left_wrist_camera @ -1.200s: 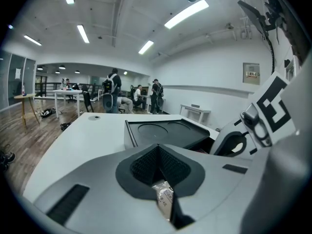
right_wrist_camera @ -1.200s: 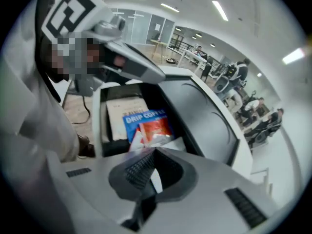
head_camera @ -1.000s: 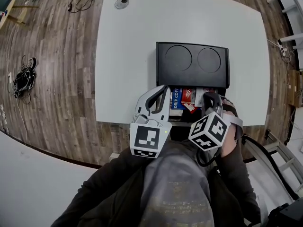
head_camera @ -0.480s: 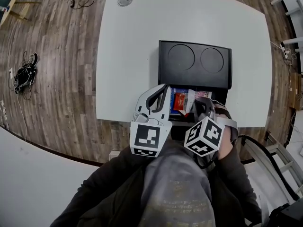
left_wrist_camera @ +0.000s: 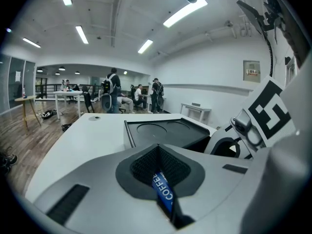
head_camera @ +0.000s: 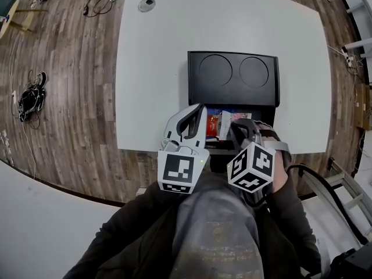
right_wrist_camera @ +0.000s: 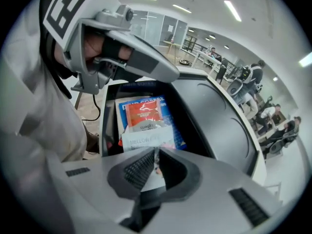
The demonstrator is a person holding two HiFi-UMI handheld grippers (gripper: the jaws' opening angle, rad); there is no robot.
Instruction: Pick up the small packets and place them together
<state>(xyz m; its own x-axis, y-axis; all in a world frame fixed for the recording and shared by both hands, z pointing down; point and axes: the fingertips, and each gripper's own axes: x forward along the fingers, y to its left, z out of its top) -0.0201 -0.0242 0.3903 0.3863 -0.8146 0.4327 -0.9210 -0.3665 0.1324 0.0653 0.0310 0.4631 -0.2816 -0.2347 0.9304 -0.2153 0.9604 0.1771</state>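
A black box [head_camera: 232, 77] with a closed lid stands on the white table [head_camera: 157, 68], and its open drawer [right_wrist_camera: 109, 126] faces me. In the drawer lie a blue drip-coffee packet [right_wrist_camera: 171, 123] and, on top of it, a red packet [right_wrist_camera: 145, 115]. My right gripper [right_wrist_camera: 156, 155] points steeply down over the drawer, shut on a white packet [right_wrist_camera: 146, 139] that hangs over the red one. My left gripper [left_wrist_camera: 157, 152] is held at the drawer's left side, shut on a blue coffee packet [left_wrist_camera: 163, 194]. In the head view the left gripper [head_camera: 199, 110] and right gripper [head_camera: 237, 127] are close together.
The drawer sits at the table's near edge, right in front of my body. In the right gripper view the left gripper [right_wrist_camera: 141, 62] reaches across above the drawer. Wooden floor [head_camera: 64, 97] lies to the left, with cables and shoes [head_camera: 29, 97]. People [left_wrist_camera: 113, 95] stand far across the room.
My right gripper has moved left over the drawer and tilted, carrying the white packet above the red one. The left gripper has stayed in place.
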